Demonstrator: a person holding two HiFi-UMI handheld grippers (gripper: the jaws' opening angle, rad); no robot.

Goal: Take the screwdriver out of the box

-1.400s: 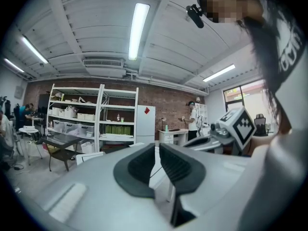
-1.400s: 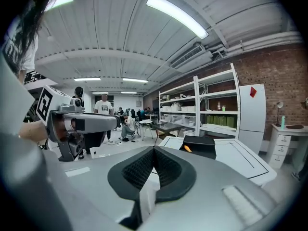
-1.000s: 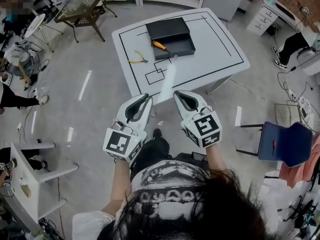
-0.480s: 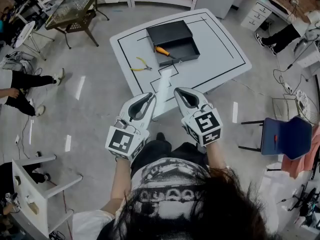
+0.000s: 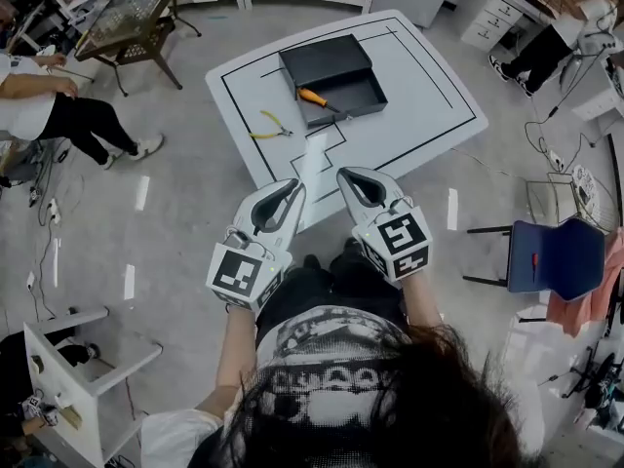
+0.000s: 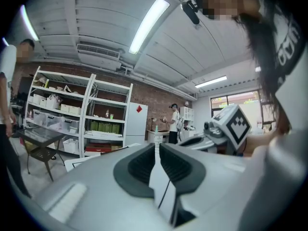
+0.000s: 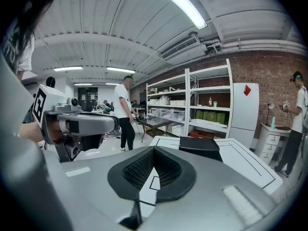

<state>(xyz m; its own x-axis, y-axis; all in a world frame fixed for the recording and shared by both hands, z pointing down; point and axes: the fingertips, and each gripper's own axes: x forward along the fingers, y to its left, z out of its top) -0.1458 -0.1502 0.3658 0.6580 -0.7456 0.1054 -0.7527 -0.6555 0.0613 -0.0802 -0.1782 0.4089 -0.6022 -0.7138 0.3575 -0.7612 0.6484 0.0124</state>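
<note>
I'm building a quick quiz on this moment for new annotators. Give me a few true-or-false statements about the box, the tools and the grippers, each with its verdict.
1. The screwdriver lies inside the open black box. True.
2. The pliers lie in the box as well. False: they lie on the table, to the left of the box.
3. The left gripper and the right gripper both have their fingers shut on nothing. True.
4. The right gripper touches the box. False: it is held in the air near the person, well apart from the box.
</note>
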